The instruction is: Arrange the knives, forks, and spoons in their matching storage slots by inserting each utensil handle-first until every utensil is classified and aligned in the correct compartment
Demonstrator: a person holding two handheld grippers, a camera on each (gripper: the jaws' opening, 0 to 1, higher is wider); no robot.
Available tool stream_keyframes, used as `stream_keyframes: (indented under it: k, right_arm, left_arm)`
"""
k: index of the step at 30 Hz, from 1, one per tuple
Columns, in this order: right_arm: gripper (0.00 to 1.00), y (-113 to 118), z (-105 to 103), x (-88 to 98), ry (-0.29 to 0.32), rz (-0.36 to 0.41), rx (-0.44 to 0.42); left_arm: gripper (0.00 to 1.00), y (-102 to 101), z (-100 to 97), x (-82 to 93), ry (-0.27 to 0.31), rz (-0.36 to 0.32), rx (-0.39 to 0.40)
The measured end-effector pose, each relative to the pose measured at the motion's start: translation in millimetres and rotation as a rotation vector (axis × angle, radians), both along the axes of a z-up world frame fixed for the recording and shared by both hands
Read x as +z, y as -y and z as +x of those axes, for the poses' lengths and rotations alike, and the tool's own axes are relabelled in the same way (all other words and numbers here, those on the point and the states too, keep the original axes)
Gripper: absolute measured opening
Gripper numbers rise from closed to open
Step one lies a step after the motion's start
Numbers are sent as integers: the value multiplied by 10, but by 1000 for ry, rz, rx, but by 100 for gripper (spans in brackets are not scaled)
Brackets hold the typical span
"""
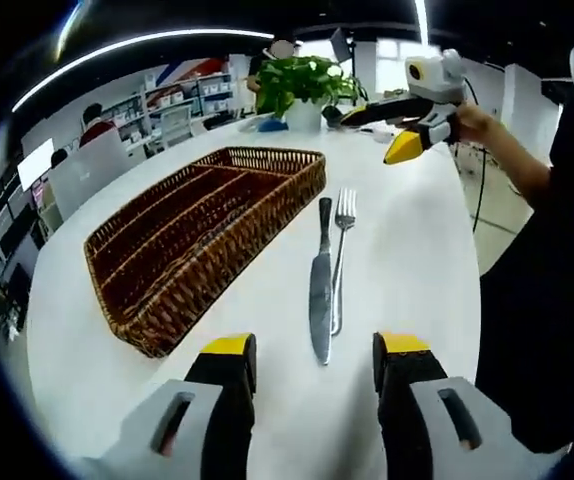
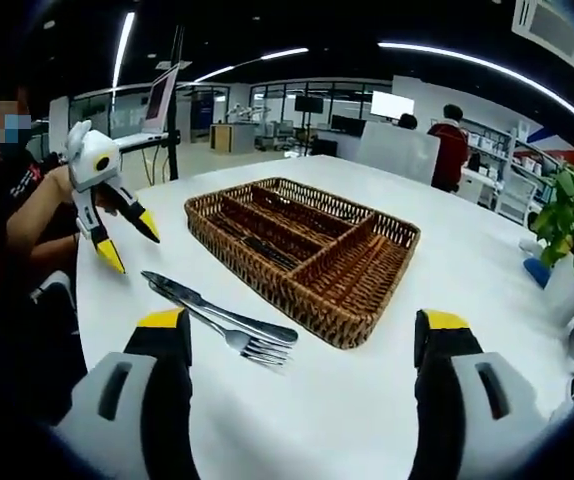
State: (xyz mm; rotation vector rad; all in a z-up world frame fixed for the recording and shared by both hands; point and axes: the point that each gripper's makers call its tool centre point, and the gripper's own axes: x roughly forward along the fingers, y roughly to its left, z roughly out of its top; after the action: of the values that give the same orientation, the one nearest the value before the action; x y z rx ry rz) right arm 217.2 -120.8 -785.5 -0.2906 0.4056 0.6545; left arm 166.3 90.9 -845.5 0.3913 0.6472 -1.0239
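Left gripper view
- Your left gripper (image 1: 314,372): jaws spread wide at 6 o'clock, yellow tips apart, nothing between them.
- Knife (image 1: 321,285): you have one, lying on the table just above the jaws, blade toward you, handle pointing to 12 o'clock.
- Fork (image 1: 340,258): one, just beside the knife on its 3 o'clock side and nearly parallel, tines toward 12 o'clock.
- Wicker tray (image 1: 217,240): one, at 10 o'clock from the knife, long slots running its length; no utensil visible in the slots.
- Your right gripper (image 1: 387,128): at 1 o'clock, held in a hand (image 1: 472,122) above the table, its yellow-tipped jaws parted and holding nothing.
- Surface: one white table (image 1: 407,250).
- Room: one potted plant (image 1: 305,85) at 12 o'clock; shelves and seated people at 10 o'clock.

Right gripper view
- Your right gripper (image 2: 302,340): jaws released and wide at 6 o'clock, gripping nothing.
- Knife (image 2: 217,305) and fork (image 2: 237,335): one each, side by side on the table at 8 o'clock from the tray, the fork tines nearest your jaws.
- Wicker tray (image 2: 302,250): one, centre of the view, four compartments.
- Your left gripper (image 2: 127,240): at 9 o'clock, jaws apart, clear of the table.
- Room: plant leaves (image 2: 572,225) at 3 o'clock; open office with ceiling light strips.
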Motion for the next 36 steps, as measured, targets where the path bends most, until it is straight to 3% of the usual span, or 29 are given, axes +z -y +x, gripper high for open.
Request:
stream_keyframes:
  k: [10, 18, 28, 36]
  right_arm:
    - [92, -44, -40, -45, -8, -18, 20]
    - [92, -138, -66, -67, -11, -25, 54]
    - [90, -140, -52, -80, -10, -22, 64]
    - [85, -227, -70, -160, -19, -53, 142]
  left_arm:
    - [27, 9, -19, -169, -74, 51, 5]
    - [23, 21, -13, -268, -134, 112, 1]
    - [10, 46, 47, -253, -132, 130, -10]
    - [9, 35, 36, -242, -137, 138, -22]
